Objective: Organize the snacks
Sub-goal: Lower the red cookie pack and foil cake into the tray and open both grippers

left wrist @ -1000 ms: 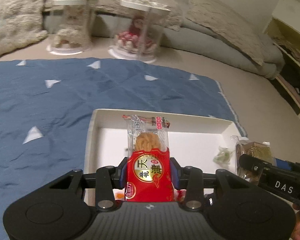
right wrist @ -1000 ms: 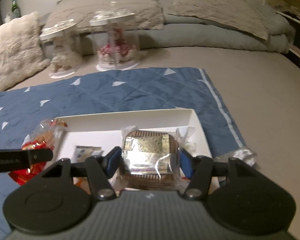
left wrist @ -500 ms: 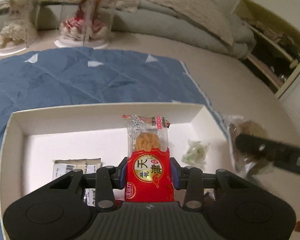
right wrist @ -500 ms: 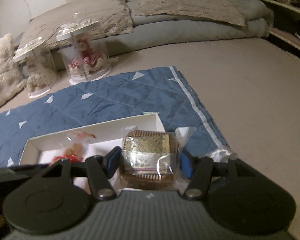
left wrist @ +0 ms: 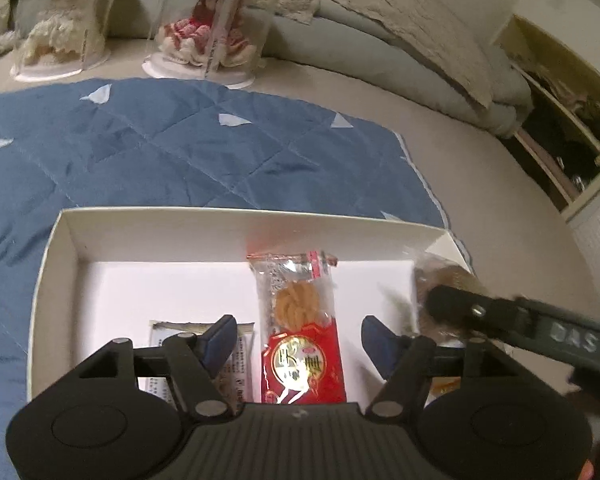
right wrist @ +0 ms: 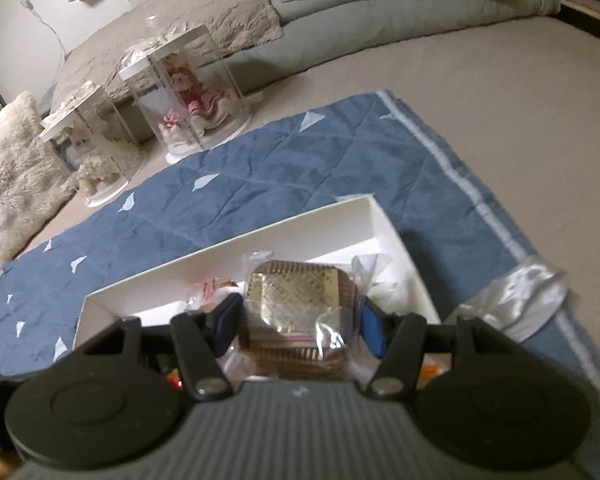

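Snacks (left wrist: 298, 328) in white box (left wrist: 260, 232)

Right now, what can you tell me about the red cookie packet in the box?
The red cookie packet is a slim plastic wrapper, clear on top and red below with a gold circle and white characters. A round, swirled golden cookie shows through the clear part. It lies inside the white box, between the left gripper's blue pads, which have just been opening and no longer press on it.
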{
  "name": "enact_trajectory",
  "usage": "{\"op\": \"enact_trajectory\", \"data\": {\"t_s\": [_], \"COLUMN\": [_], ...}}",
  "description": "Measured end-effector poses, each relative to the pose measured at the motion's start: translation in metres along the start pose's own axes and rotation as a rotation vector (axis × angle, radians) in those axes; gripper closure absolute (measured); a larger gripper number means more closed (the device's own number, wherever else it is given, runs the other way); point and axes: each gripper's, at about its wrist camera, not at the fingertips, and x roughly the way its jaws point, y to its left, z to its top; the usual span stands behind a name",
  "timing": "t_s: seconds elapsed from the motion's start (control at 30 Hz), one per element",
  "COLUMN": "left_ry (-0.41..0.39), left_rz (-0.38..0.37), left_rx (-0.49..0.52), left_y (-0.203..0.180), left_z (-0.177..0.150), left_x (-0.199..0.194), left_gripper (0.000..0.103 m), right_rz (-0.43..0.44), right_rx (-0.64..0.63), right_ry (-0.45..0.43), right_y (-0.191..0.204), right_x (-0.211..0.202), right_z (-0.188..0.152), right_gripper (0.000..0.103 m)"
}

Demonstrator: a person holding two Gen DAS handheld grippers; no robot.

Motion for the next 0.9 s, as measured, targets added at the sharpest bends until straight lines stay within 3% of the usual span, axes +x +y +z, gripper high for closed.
{"op": "enact_trajectory", "data": {"t_s": [0.2, 0.37, 0.57, 0.67, 0.77, 0.9], "left_ry": [0.064, 0.069, 0.085, 0.082, 0.076, 0.076], "left_rz": [0.022, 0.008, -0.005, -0.007, -0.016, -0.016], "left_rx": [0.061, 0.078, 0.108, 0.122, 0.133, 0.131], "left_y": [0.000, -0.002, -0.009, -0.013, -0.017, -0.017], "left_z": [-0.004, -0.006, -0.010, -0.012, -0.011, -0.012], "left_x": [0.001, 0.003, 0.012, 0.013, 0.013, 0.014], "left_gripper": [0.044, 0.050, 0.054, 0.054, 0.054, 0.054], "right_rz": [0.054, 0.086, -0.044, -0.037, -0.059, -0.019], "right_rx": [0.094, 0.168, 0.131, 0.124, 0.016, -0.035], "right_ry": [0.029, 0.061, 0.064, 0.062, 0.060, 0.081], "right_y": [-0.001, -0.004, -0.011, -0.013, -0.002, 0.003], "right_x": [0.021, 0.039, 0.046, 0.044, 0.041, 0.035], "right_z": [-0.001, -0.004, -0.004, -0.004, -0.006, -0.007], "right_gripper": [0.036, 0.036, 0.036, 0.036, 0.035, 0.026]}}
